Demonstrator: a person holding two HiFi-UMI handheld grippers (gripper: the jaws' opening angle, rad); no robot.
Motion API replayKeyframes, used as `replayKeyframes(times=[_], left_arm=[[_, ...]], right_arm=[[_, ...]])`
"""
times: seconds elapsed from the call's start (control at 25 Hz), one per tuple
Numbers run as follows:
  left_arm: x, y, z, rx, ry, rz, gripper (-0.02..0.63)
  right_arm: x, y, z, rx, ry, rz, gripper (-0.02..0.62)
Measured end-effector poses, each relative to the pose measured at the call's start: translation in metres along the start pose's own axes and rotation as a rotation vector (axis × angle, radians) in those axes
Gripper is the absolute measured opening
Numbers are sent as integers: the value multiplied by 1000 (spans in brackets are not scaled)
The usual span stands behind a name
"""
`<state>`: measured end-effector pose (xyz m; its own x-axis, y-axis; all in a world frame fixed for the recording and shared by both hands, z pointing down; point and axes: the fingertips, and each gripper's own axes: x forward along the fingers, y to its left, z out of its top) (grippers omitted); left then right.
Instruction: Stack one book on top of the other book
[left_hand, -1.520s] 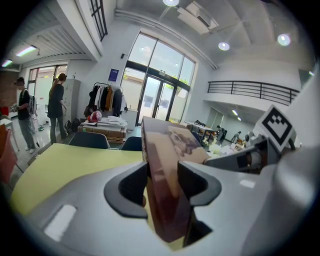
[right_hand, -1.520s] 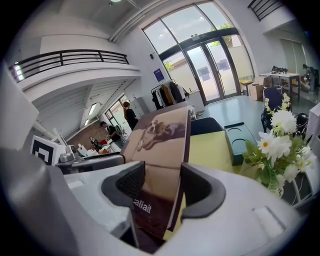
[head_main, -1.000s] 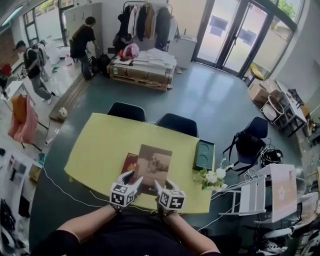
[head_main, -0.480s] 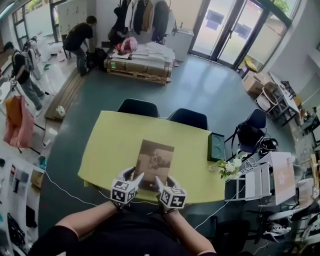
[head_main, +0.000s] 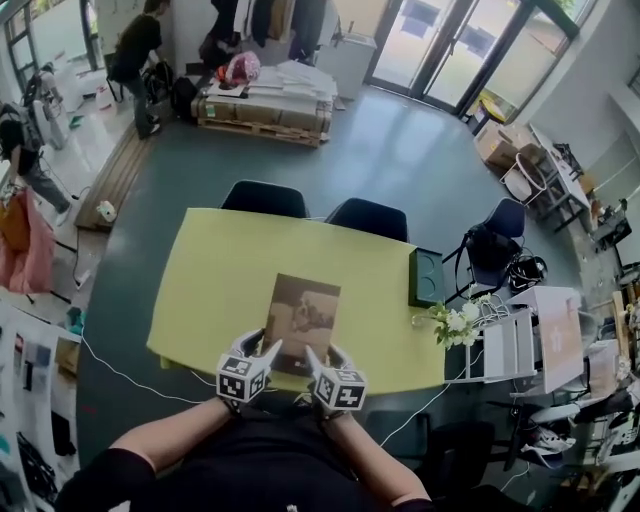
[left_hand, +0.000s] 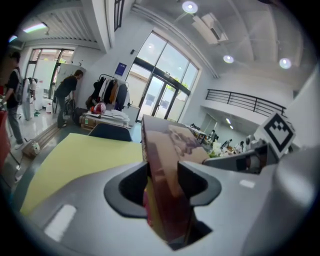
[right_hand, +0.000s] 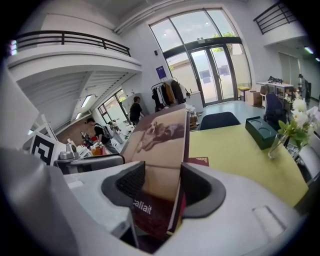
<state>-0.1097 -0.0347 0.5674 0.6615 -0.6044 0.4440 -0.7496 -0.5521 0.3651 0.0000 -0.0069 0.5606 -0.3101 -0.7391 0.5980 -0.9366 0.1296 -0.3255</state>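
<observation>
Tongs first: my left tongs (head_main: 262, 347) and right tongs (head_main: 322, 352) each clamp the near edge of the brown book (head_main: 303, 312), steadying it to square over the red book (right_hand: 200, 161), which seems almost hidden beneath, by the near edge of the table (head_main: 215, 270).

My left gripper (head_main: 264, 348) and right gripper (head_main: 322, 354) are pale grey moulded shells, each carrying a white cube (head_main: 243, 378) printed with black square markers, at seven and five o'clock of the head view. Inside each jaw sits a dark, textured pad (right_hand: 131, 182). Behind them, at six o'clock, I wear a black top (head_main: 260, 470) with short black sleeves (head_main: 105, 485).
</observation>
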Motion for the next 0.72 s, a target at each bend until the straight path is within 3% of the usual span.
replayKeyframes(times=[0.72], left_arm=[[99, 27, -57, -67, 92, 29, 199]], right_arm=[[80, -82, -37, 53, 115, 33, 222]])
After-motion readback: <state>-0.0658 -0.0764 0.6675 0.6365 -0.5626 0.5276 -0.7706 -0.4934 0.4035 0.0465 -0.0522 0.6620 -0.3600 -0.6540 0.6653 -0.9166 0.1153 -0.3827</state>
